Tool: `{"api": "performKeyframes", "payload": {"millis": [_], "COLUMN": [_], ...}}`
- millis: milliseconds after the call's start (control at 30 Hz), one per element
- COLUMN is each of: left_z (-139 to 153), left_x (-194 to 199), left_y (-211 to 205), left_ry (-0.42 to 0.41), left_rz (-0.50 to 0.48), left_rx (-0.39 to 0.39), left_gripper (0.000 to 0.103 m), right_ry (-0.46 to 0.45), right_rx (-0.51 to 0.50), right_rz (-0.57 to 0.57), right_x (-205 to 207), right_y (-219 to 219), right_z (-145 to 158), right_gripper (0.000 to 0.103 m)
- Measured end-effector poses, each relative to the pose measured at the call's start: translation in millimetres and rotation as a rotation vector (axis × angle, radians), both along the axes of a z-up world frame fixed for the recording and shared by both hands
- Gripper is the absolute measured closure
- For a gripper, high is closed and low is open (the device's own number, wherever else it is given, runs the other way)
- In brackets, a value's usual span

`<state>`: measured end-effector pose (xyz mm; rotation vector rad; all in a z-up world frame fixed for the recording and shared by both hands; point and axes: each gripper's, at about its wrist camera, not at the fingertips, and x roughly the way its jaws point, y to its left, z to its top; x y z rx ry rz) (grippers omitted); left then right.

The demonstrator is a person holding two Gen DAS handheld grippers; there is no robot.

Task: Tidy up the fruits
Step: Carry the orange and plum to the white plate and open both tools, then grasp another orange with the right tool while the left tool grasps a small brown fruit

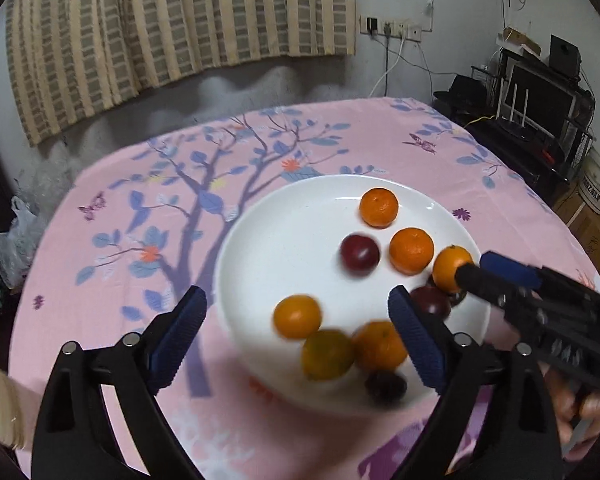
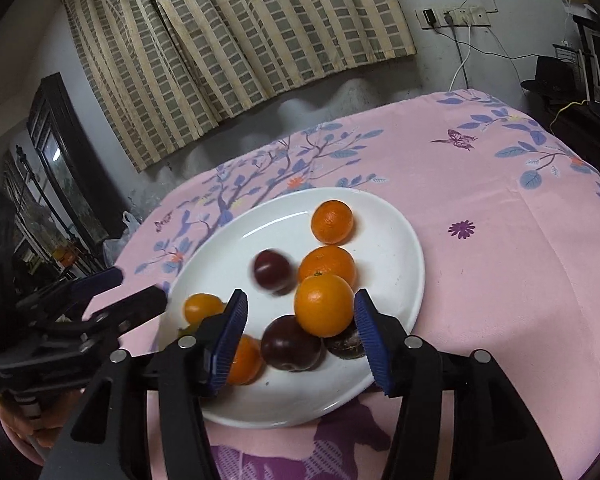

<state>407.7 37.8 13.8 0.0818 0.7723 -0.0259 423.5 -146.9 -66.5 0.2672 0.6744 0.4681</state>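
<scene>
Our right tongs (image 2: 300, 334) hang spread around an orange (image 2: 323, 305) perched on two plums on the white plate (image 2: 404, 248); our left tongs (image 1: 296, 332) gape empty beside; we should close gently, lest the pile roll.

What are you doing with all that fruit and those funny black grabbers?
A person is sorting fruit with a grabbing tool in each hand. A white plate on the pink flowery tablecloth holds oranges and dark plums. The right tool is open around an orange that sits atop two plums, but hasn't squeezed it yet. The left tool is open too, hovering over the plate's near side and holding nothing. One plum looks blurry, so it may be rolling.
</scene>
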Motion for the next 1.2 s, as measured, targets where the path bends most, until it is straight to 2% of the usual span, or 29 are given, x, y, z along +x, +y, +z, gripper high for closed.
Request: {"api": "performKeyframes", "payload": {"millis": [67, 167, 300, 367, 433, 567, 633, 733, 933, 1000, 1100, 1167, 1200], "left_z": [8.2, 12.4, -3.6, -19.9, -29.0, -31.0, -31.0, -32.9, -35.0, -36.8, -43.3, -49.9, -53.8], "left_x": [-27.3, -69.4, -120.7, -137.1, -144.7, -155.1, -157.8, -162.1, -165.0, -164.6, -162.4, -162.9, -162.9], "left_y": [11.3, 32.3, 59.6, 68.3, 73.1, 85.6, 89.9, 95.1, 103.5, 106.7, 108.8, 104.9, 102.0], "left_ry": [-0.025, -0.064, -0.114, -0.112, -0.081, -0.067, -0.073, -0.074, -0.057, -0.041, 0.013, 0.044, 0.057], "left_rz": [0.021, 0.052, 0.111, 0.152, 0.179, 0.206, 0.228, 0.255, 0.274, 0.272, 0.211, 0.157, 0.133], "left_rx": [0.001, -0.041, -0.085, -0.038, -0.009, -0.071, -0.071, -0.056, -0.082, -0.1, -0.128, -0.111, -0.093], "left_gripper": [0.009, 0.007, 0.005, 0.005, 0.005, 0.005, 0.005, 0.005, 0.005, 0.005, 0.006, 0.017, 0.03], "right_ry": [0.001, 0.022, 0.109, 0.122, 0.143, 0.159, 0.145, 0.138, 0.111, 0.117, 0.135, 0.118, 0.117], "right_rx": [0.002, -0.018, -0.13, -0.184, -0.245, -0.331, -0.368, -0.395, -0.446, -0.428, -0.331, -0.31, -0.304], "right_rz": [0.027, 0.104, 0.24, 0.289, 0.311, 0.336, 0.332, 0.336, 0.356, 0.351, 0.334, 0.304, 0.296], "right_x": [-10.5, -33.5, -67.1, -80.9, -94.3, -108.9, -112.7, -114.5, -119.6, -118.9, -113.1, -111.6, -111.0], "right_y": [3.5, 16.2, 41.7, 50.2, 57.0, 68.4, 72.2, 76.0, 82.4, 80.1, 69.2, 63.5, 61.6], "right_z": [4.4, 8.7, -0.5, -7.5, -16.9, -29.2, -33.0, -37.3, -40.6, -39.7, -33.4, -28.3, -27.1], "right_gripper": [0.046, 0.046, 0.046, 0.046, 0.047, 0.055, 0.056, 0.062, 0.068, 0.068, 0.068, 0.068, 0.068]}}
